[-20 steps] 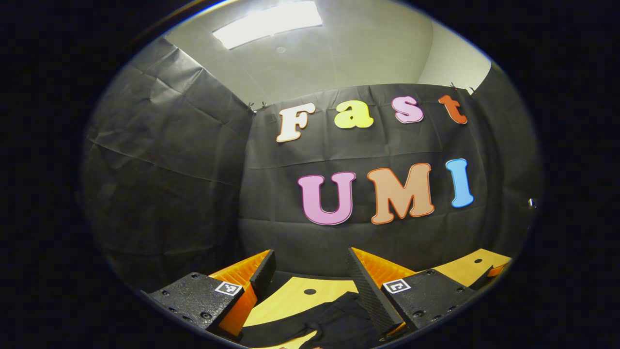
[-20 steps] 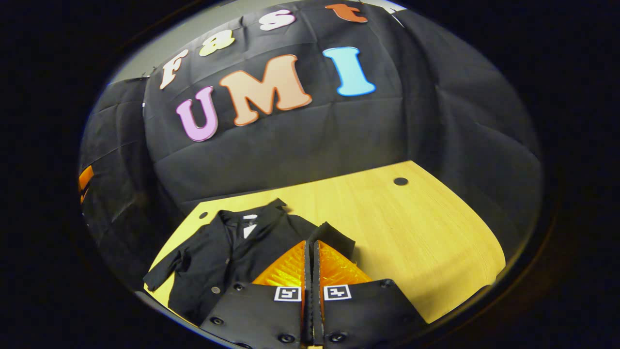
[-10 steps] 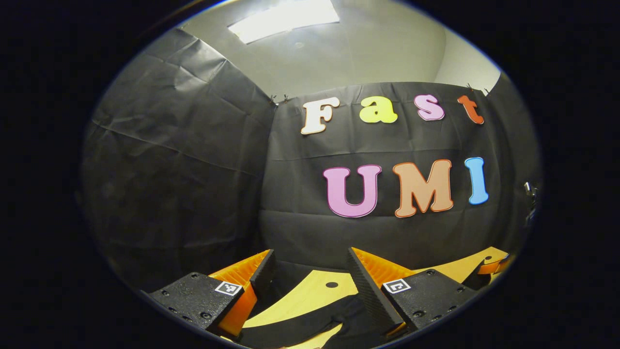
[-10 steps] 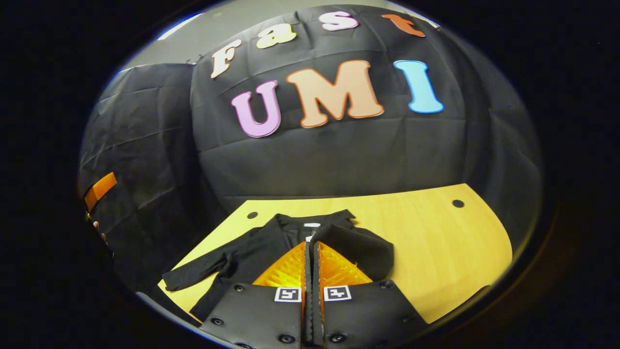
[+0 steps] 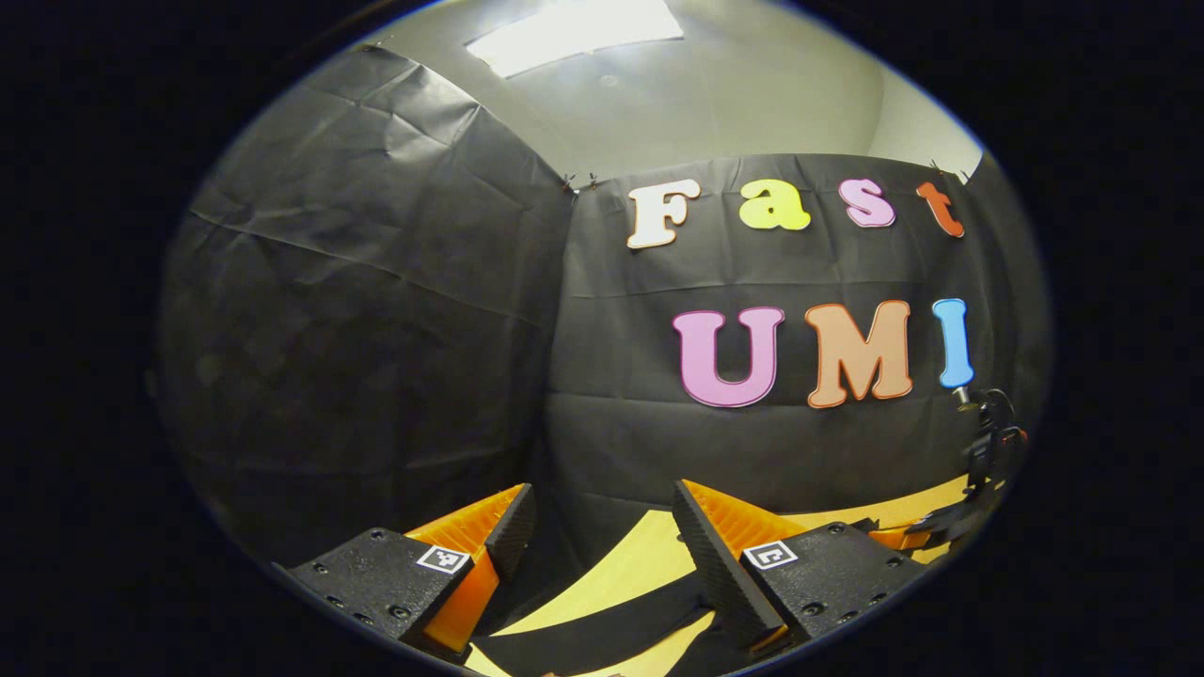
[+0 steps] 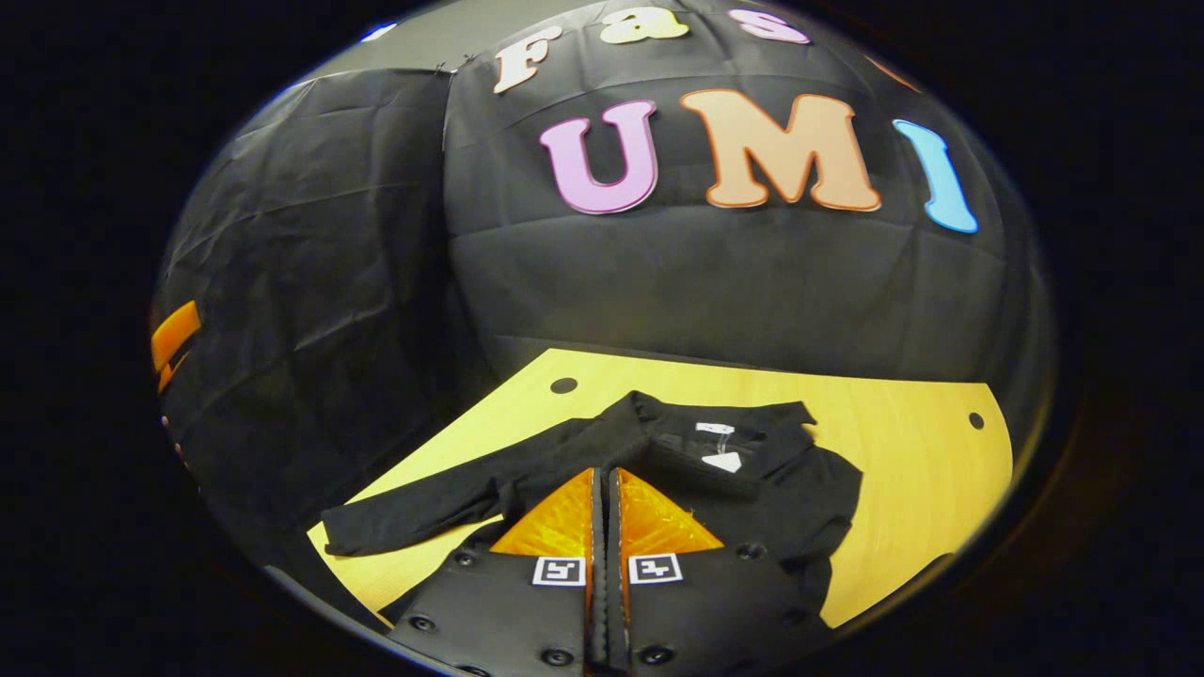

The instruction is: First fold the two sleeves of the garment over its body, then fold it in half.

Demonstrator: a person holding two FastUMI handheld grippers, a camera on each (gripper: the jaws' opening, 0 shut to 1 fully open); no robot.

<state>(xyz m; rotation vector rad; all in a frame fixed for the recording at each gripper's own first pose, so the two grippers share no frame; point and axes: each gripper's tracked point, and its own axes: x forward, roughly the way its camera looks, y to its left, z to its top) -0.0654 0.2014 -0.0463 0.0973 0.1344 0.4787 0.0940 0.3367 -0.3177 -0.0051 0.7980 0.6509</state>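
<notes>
A black collared garment [image 6: 743, 470] lies on the yellow table [image 6: 922, 470], collar toward the wall. My right gripper [image 6: 602, 473] is shut on one sleeve's end and holds it over the garment's body, so that sleeve is doubled across the chest from the right shoulder [image 6: 828, 489]. The other sleeve [image 6: 414, 515] stretches flat to the left. My left gripper [image 5: 602, 522] is open and hangs above that stretched sleeve [image 5: 593, 637], with a wide gap between its fingers and nothing in them. The garment's lower part is hidden behind my right gripper's body.
The table [image 5: 630, 574] ends at the black cloth wall close behind the garment. Two round holes [image 6: 564, 385] [image 6: 976, 420] sit near its back edge. Bare tabletop shows to the right of the garment.
My right gripper has carried the sleeve end leftward from the garment's side onto its chest. My left gripper has shifted left along the stretched sleeve, still open.
</notes>
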